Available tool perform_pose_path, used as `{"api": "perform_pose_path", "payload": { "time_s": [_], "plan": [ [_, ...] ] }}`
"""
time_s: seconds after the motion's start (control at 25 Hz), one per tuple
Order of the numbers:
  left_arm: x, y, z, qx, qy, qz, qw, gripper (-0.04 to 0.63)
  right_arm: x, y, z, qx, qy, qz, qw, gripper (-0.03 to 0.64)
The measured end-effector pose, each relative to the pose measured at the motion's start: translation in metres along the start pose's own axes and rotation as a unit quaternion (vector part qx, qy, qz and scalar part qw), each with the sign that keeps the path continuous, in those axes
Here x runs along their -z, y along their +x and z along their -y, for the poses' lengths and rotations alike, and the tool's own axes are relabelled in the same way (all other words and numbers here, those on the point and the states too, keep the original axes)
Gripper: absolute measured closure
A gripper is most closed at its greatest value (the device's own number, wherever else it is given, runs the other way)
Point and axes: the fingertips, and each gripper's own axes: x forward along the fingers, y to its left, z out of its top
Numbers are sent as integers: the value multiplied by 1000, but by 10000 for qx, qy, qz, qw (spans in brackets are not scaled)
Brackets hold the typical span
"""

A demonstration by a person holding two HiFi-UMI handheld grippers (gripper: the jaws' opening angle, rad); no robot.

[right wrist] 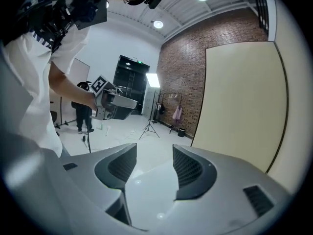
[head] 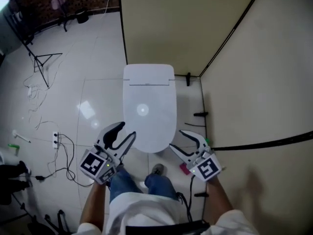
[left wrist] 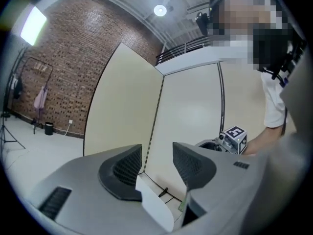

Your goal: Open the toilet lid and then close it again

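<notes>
The white toilet (head: 149,109) stands against the beige partition with its lid (head: 146,116) down flat. My left gripper (head: 124,135) hovers at the bowl's front left, jaws apart with nothing between them. My right gripper (head: 180,141) is at the front right, also open and empty. The left gripper view shows its fingers (left wrist: 128,168) framing a white corner of the toilet (left wrist: 157,207), with the right gripper's marker cube (left wrist: 235,136) beyond. In the right gripper view the glossy lid (right wrist: 146,199) lies beyond the fingers (right wrist: 188,169), and the left gripper (right wrist: 111,100) is across from it.
Beige partition walls (head: 181,23) close off the back and right. Cables and a power strip (head: 55,140) lie on the white tiles at left, with a tripod stand (head: 41,62) further back. A small pink item (head: 185,168) sits by the person's legs (head: 142,185).
</notes>
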Motion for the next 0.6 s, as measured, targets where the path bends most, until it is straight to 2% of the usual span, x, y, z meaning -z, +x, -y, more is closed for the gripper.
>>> {"api": "perform_pose_path", "payload": {
  "time_s": [0.16,0.24,0.36,0.48,0.52,0.56,0.6],
  "plan": [
    [26,-12,14,-351,32,-124,9993,402,31,-15,-9,-230,-283,-295,9989,390],
    [48,-21,18,-476,216,-291,9982,402,45,-20,-18,-270,-426,-396,9979,390],
    [98,-35,25,-642,606,-747,9933,399,65,-28,-39,-231,-553,-516,9969,390],
    [163,-46,31,-809,666,-1192,9873,386,88,-33,-62,-213,-716,-667,9950,390],
    [185,-47,34,-850,427,-1254,9875,364,97,-34,-69,-193,-733,-706,9946,390],
    [208,-50,35,-888,-99,-1188,9889,364,106,-35,-78,-181,-717,-730,9946,390],
    [230,-52,35,-933,-900,-950,9870,364,116,-34,-87,-190,-674,-756,9947,390]
  ]
}}
